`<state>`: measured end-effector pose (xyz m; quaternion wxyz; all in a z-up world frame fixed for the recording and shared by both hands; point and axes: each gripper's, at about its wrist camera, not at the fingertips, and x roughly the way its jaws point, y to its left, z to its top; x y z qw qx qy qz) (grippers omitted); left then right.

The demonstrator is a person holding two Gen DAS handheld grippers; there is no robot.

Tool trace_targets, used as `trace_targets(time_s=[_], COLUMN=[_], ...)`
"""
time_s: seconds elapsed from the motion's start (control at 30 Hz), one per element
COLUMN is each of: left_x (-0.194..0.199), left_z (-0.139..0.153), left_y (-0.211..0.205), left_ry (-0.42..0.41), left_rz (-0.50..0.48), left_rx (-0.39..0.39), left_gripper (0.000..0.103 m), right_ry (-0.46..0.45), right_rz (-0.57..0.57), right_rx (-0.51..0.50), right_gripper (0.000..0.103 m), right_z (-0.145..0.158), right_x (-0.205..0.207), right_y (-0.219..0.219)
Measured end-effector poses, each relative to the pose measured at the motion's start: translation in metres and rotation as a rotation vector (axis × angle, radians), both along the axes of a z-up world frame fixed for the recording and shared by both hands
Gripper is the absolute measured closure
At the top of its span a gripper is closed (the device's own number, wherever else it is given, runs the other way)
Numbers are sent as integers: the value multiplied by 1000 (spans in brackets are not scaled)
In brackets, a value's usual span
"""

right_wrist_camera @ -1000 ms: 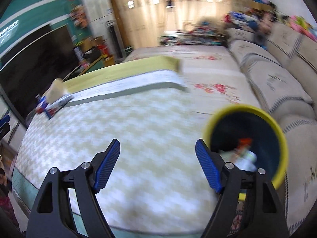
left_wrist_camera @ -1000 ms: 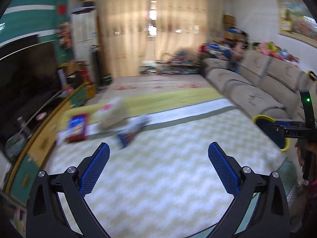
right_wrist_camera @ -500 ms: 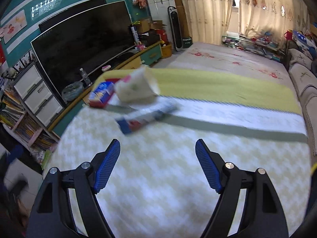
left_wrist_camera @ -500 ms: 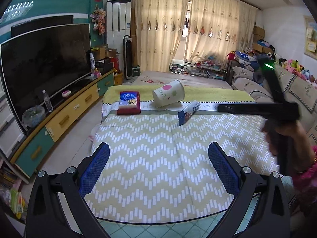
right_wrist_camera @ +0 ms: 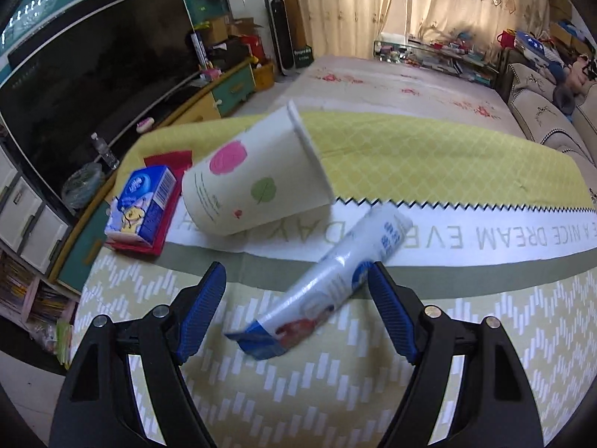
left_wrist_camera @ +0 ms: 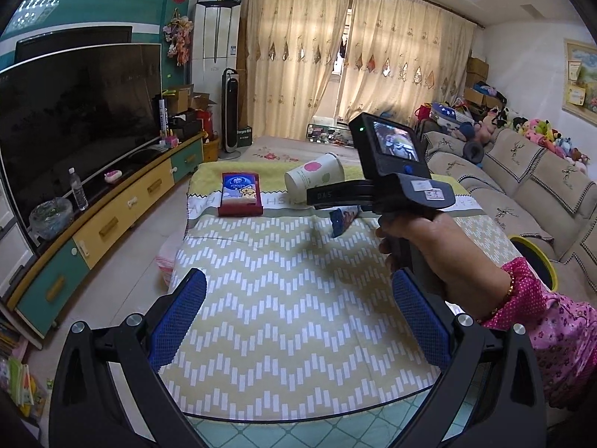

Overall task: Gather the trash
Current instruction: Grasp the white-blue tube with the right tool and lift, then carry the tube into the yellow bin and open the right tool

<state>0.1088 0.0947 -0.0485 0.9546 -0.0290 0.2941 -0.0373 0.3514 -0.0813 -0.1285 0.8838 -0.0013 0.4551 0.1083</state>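
Note:
A white and blue plastic wrapper tube (right_wrist_camera: 328, 280) lies on the patterned table cloth (right_wrist_camera: 335, 392). My right gripper (right_wrist_camera: 296, 313) is open, its jaws on either side of the wrapper, just above it. A white paper cup (right_wrist_camera: 253, 175) with pink and green dots lies on its side behind the wrapper. A blue tissue pack (right_wrist_camera: 143, 203) on a red box lies left of the cup. In the left wrist view, my left gripper (left_wrist_camera: 298, 321) is open and empty over the near table; the cup (left_wrist_camera: 313, 179), tissue pack (left_wrist_camera: 240, 192) and wrapper (left_wrist_camera: 343, 220) lie far ahead.
The right hand-held gripper body (left_wrist_camera: 395, 171) and hand sit mid-right in the left wrist view. A yellow-rimmed bin (left_wrist_camera: 533, 261) stands right of the table by the sofa (left_wrist_camera: 522, 194). A TV and cabinet (left_wrist_camera: 93, 216) line the left wall.
The right gripper has moved forward and down over the wrapper, which now lies between its jaws. The left gripper has stayed roughly in place since half a second ago.

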Motion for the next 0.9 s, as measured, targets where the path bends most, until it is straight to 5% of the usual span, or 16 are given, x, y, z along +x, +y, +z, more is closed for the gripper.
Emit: trace_targets(time_s=[0.23, 0.4, 0.9], left_x=[-5, -6, 2], left_z=[0, -2, 1], left_y=[0, 0, -33], left_ry=[-4, 0, 11], left_rz=[-1, 1, -58], left_rx=[-18, -21, -2], left_gripper=[5, 5, 5], right_ry=[2, 4, 10], right_rz=[-4, 12, 89], right_rx=[-72, -73, 32], right_gripper=[48, 73, 78], right_z=[-11, -11, 1], right_x=[3, -4, -81], right_y=[4, -15, -123])
